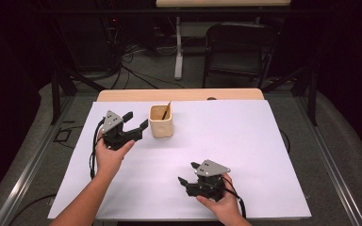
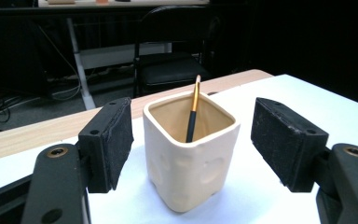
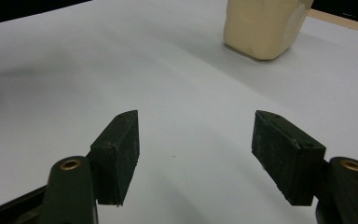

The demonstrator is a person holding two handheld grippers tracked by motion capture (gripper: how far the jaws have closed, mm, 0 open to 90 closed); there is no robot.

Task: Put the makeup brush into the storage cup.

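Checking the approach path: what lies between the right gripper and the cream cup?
Nothing: in the high view, bare white table separates the right gripper from the cream cup.

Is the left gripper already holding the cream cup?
No, the left gripper has its jaws open on either side of the cream cup, with clear gaps and no contact.

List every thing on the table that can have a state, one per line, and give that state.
Cup: upright on the white sheet, open at the top.
Pen: inside the cup, leaning against its rim.
Left gripper: open, jaws either side of the cup, not touching it.
Right gripper: open, nothing between the jaws, apart from the cup.
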